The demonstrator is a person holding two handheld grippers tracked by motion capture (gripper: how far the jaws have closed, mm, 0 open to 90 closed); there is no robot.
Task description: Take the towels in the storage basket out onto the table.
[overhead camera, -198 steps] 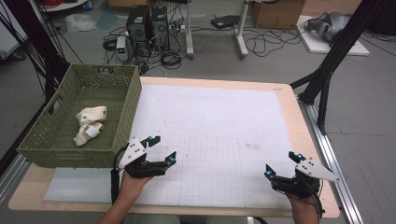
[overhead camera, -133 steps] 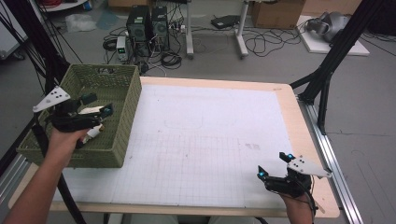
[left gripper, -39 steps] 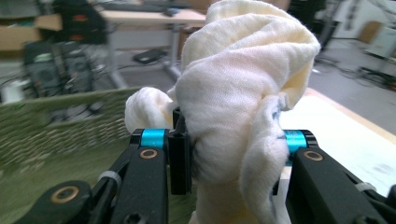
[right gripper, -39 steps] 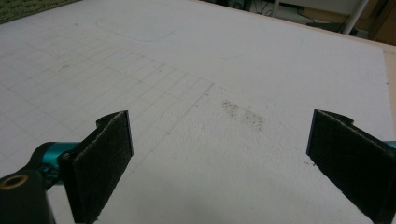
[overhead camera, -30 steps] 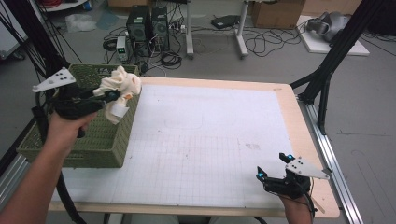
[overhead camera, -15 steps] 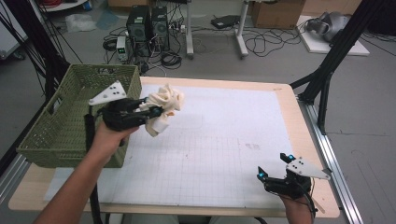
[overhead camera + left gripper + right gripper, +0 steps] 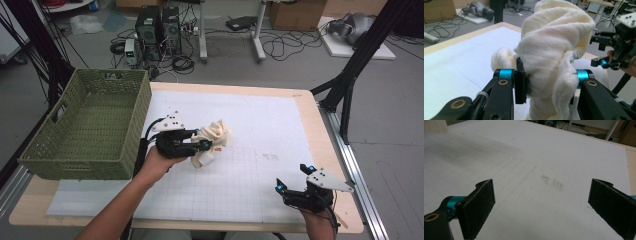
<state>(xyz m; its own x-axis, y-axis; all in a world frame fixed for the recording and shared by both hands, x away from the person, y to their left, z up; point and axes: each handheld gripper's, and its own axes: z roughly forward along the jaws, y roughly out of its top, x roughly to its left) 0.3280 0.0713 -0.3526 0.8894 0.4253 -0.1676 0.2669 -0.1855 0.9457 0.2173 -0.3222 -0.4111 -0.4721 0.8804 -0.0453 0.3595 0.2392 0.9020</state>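
Nearest the person's side of the counter (image 7: 320,107), the right claw (image 7: 294,181) rests low at the near right corner, its jaws spread wide with nothing between them; in the right gripper view they frame bare white gridded sheet (image 7: 529,170) and a small dark smudge (image 7: 552,182). Farther in and to the left, the left claw (image 7: 204,145) is pinching a bunched cream cloth (image 7: 212,140), its pads pressed into the fabric from both sides. In the left gripper view the cloth (image 7: 554,55) bulges up above the jaws and sags below them. The bundle hangs just over the sheet, left of the counter's middle, its lower end apparently close to or brushing the surface; I cannot tell which. Its long axis runs roughly up and down through the grip. The left hand (image 7: 155,162) is plainly the nearer one; the right claw lies well apart, toward the near right. Beyond and to the left stands the green wicker basket (image 7: 47,150), at the counter's left edge.
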